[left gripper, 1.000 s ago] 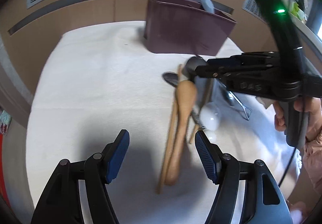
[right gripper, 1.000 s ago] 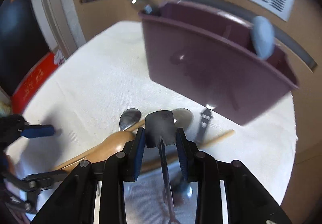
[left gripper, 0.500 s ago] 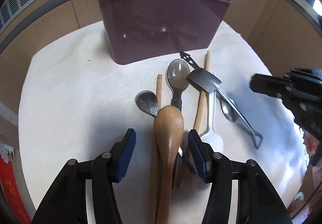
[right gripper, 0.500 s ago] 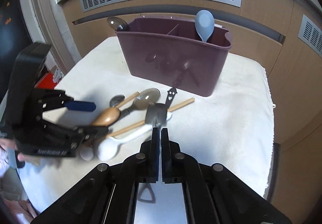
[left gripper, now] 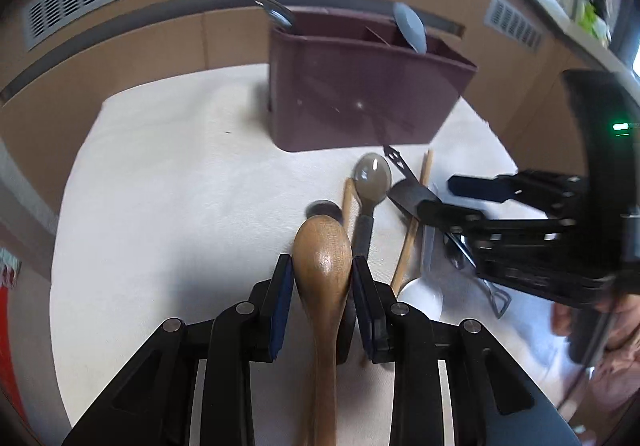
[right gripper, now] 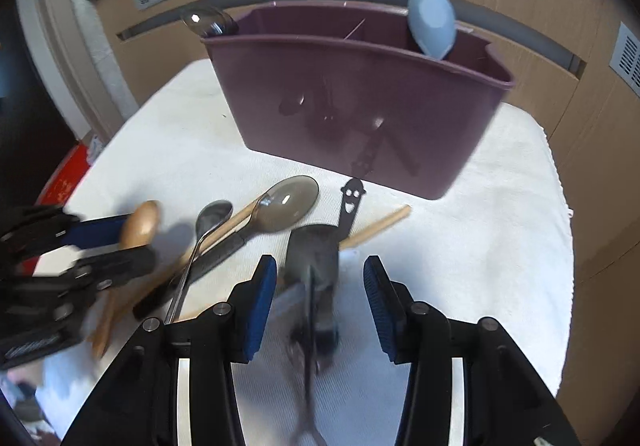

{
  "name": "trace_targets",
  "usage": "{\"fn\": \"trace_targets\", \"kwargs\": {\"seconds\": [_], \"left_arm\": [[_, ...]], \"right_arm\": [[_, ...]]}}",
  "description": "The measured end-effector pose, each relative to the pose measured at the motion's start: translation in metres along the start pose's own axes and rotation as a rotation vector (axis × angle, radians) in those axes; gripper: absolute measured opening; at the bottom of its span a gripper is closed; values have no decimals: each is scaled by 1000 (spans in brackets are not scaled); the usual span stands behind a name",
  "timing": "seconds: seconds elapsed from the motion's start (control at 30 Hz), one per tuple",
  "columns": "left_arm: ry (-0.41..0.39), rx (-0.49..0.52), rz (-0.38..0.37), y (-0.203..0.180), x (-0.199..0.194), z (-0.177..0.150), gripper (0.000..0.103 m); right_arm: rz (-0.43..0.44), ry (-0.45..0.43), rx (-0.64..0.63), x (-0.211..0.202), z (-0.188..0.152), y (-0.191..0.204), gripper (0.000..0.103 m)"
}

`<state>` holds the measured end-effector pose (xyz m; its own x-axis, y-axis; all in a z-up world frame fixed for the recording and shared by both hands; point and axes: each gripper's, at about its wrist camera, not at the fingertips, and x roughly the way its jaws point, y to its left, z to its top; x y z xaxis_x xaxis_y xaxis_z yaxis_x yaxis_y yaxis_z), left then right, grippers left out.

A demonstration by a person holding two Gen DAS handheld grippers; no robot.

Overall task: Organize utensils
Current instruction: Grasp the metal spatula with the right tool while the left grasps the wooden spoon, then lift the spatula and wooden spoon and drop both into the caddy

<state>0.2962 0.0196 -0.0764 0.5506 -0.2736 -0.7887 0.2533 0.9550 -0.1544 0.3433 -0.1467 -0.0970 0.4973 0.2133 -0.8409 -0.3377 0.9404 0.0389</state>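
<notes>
My left gripper [left gripper: 322,278] is shut on the bowl of a wooden spoon [left gripper: 323,258], whose handle runs back under the gripper. It also shows at the left of the right wrist view [right gripper: 140,226]. My right gripper [right gripper: 316,286] is open, its blue pads on either side of a small dark metal spatula [right gripper: 314,258] lying on the white cloth. The maroon utensil holder [right gripper: 360,101] stands behind, with a light-blue spoon [right gripper: 432,27] and a metal spoon [right gripper: 206,21] standing in it. More utensils lie in a loose pile between the grippers.
On the cloth [left gripper: 180,185] lie a grey spoon [right gripper: 288,203], a small metal spoon [right gripper: 214,215], wooden chopsticks [right gripper: 376,226], a black smiley-handled utensil [right gripper: 350,201] and a white ceramic spoon [left gripper: 420,296]. Wooden panelling with vents is behind. The cloth's edge drops at right.
My left gripper has closed on the wooden spoon's bowl. My right gripper was shut half a second ago; it has opened and moved in over the dark spatula.
</notes>
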Motion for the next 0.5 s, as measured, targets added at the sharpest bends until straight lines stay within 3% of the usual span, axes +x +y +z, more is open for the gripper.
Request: {"fn": "trace_targets", "kwargs": {"seconds": [0.17,0.23,0.27,0.5], "left_arm": [[-35,-28,8,3,-11,-6,30],[-41,-36,6,6,-16,-7,30],[-45,-37,5,7,-18,-8,30],[-79,-40,-13,3,-30,-10,30]], "right_arm": [[-27,48,4,18,4,10,42],[-32,42,4,16,3,10,35],[-35,39,-3,13,2,9,26],[12,-39,7,-27,-16,-6,25]]}}
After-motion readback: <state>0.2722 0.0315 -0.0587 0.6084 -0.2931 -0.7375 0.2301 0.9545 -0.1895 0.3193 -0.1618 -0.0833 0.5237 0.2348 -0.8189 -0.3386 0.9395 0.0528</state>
